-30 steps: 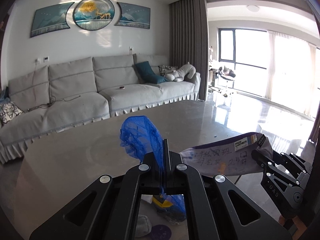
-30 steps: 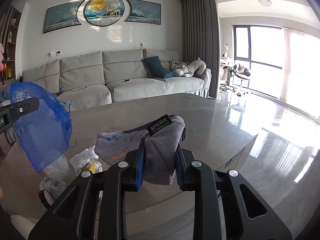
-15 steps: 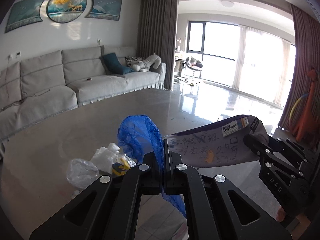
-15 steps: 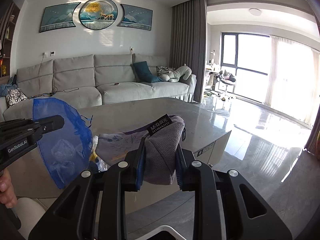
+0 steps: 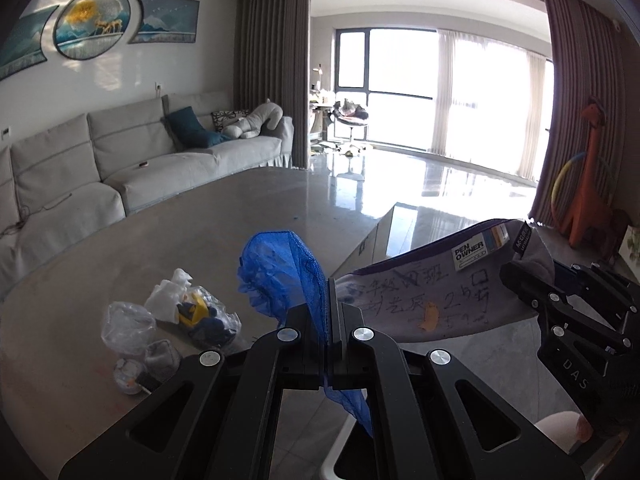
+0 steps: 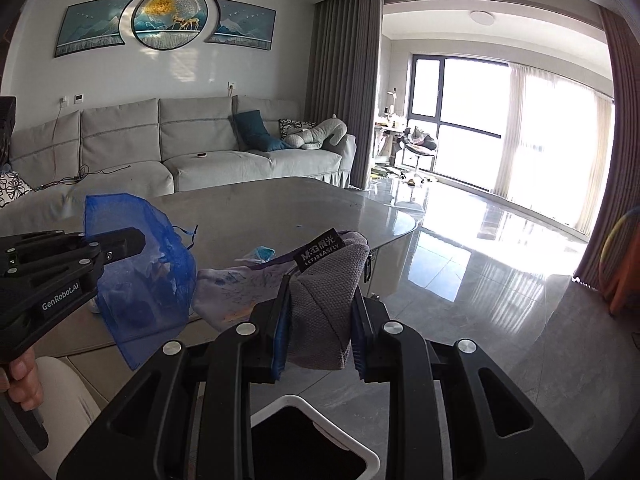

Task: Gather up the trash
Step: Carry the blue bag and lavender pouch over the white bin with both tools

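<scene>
My left gripper (image 5: 334, 312) is shut on a blue mesh bag (image 5: 280, 276), which hangs above the table edge; the bag also shows in the right wrist view (image 6: 148, 272). My right gripper (image 6: 320, 320) is shut on a grey fabric pencil case (image 6: 324, 280) with writing on it, held in the air beside the blue bag (image 5: 432, 296). A white-rimmed trash bin (image 6: 320, 436) with a dark opening sits below the right gripper. A pile of plastic wrappers and tissue (image 5: 176, 316) lies on the table.
The grey stone table (image 5: 200, 232) ends close in front of me. A grey sofa (image 6: 200, 152) stands behind it. Glossy floor tiles (image 6: 500, 280) stretch right toward bright windows. An orange toy giraffe (image 5: 588, 184) stands by the curtain.
Both grippers have swung right and pulled back from the table with their loads. The trash bin has come into view below the right gripper. The wrapper pile now lies left of the left gripper.
</scene>
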A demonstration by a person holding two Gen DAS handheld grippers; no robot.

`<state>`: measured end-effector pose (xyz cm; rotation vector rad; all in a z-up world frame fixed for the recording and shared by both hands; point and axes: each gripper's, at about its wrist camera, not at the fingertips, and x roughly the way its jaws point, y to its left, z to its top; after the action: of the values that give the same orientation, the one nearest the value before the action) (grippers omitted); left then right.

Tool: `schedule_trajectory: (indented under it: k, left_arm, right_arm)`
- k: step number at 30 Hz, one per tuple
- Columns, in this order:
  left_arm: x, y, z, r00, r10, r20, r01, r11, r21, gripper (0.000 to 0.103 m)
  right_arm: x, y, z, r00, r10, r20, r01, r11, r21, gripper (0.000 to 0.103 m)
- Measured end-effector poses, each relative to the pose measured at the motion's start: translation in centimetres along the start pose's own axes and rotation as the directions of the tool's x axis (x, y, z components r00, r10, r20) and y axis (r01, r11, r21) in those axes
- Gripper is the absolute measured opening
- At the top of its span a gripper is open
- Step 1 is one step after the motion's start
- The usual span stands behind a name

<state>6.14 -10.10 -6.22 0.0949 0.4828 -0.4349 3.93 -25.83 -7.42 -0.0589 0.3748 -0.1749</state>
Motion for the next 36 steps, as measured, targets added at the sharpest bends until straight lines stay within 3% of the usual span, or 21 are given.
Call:
schedule_trajectory:
  k: [14, 23, 36]
  left_arm:
    - [0.5, -4.8, -3.8, 0.992, -0.105, -0.073, 0.111, 0.991, 0.078, 0.0]
    - [1.6, -9.7, -6.2, 0.969, -0.211, -0.131, 0.226, 0.967, 0.118, 0.0]
    - [5.3, -13.3, -10.8, 0.943, -0.248, -0.222, 0.289, 0.941, 0.176, 0.0]
  right_arm:
    - [-1.8, -1.3, -4.3, 0.993, -0.087, -0.078, 0.088, 0.996, 0.011, 0.027]
    - [-2.6, -2.9, -7.3, 0.982, -0.148, -0.114, 0.15, 0.989, 0.006, 0.027]
    - [-1.3, -4.4, -10.5, 0.963, -0.19, -0.192, 0.196, 0.981, 0.011, 0.028]
